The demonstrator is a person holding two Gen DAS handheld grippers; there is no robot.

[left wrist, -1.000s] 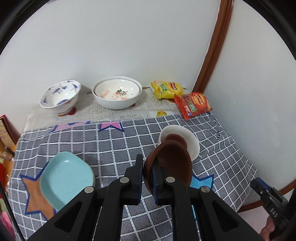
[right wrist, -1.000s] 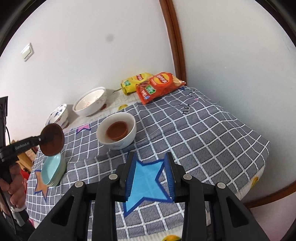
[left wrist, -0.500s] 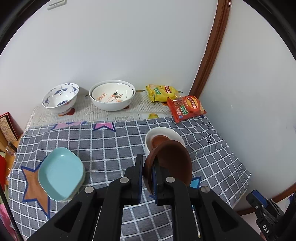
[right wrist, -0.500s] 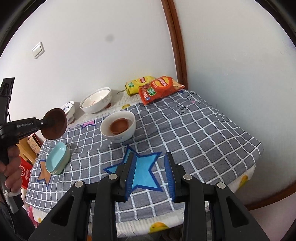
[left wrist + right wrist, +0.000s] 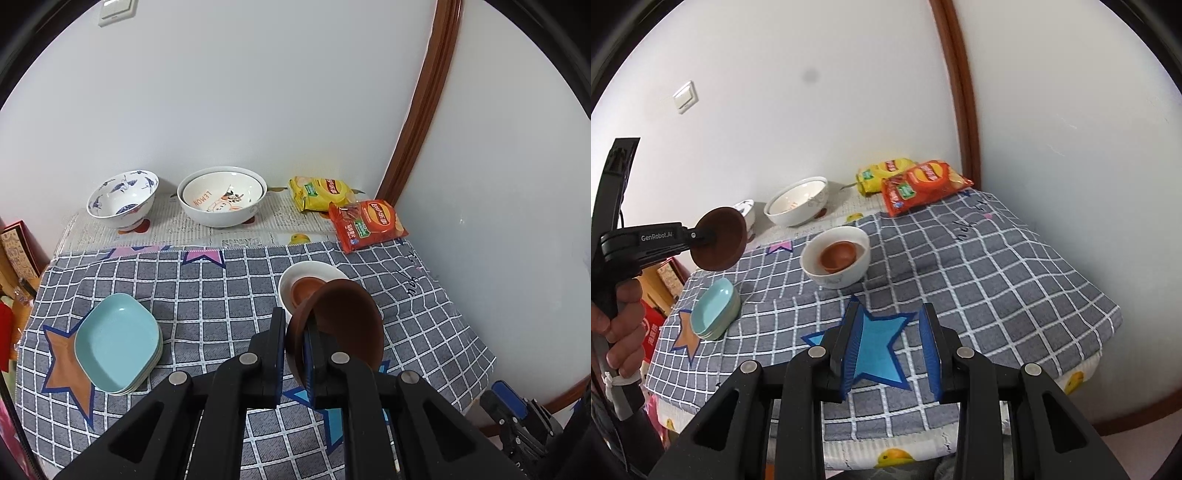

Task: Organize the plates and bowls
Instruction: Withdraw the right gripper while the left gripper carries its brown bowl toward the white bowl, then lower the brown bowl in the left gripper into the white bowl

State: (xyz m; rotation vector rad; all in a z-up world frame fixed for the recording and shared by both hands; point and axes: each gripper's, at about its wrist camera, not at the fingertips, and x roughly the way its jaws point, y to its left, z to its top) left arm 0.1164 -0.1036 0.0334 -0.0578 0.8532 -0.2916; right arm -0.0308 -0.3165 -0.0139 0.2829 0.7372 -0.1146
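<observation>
- left gripper (image 5: 294,347) pinching the rim of a brown bowl (image 5: 343,325), held tilted in the air above the bench (image 5: 221,288) (checked grey cloth with stars)
- in the right wrist view the brown bowl (image 5: 718,243) hangs clear of the cloth, left of the white bowl (image 5: 836,258)
- white bowl (image 5: 295,275) sits on the cloth with a second, smaller brown bowl (image 5: 839,254) nested inside
- right gripper (image 5: 891,345) spread apart, nothing between its fingers, over a blue star (image 5: 877,350) near the front edge
- stack of light blue square plates (image 5: 118,341) on the left, over an orange star
- blue-patterned bowl (image 5: 122,199) and lemon-print bowl (image 5: 221,199) at the back by the wall
- yellow chip bag (image 5: 319,192) and red chip bag (image 5: 367,223) in the back right corner, touching
</observation>
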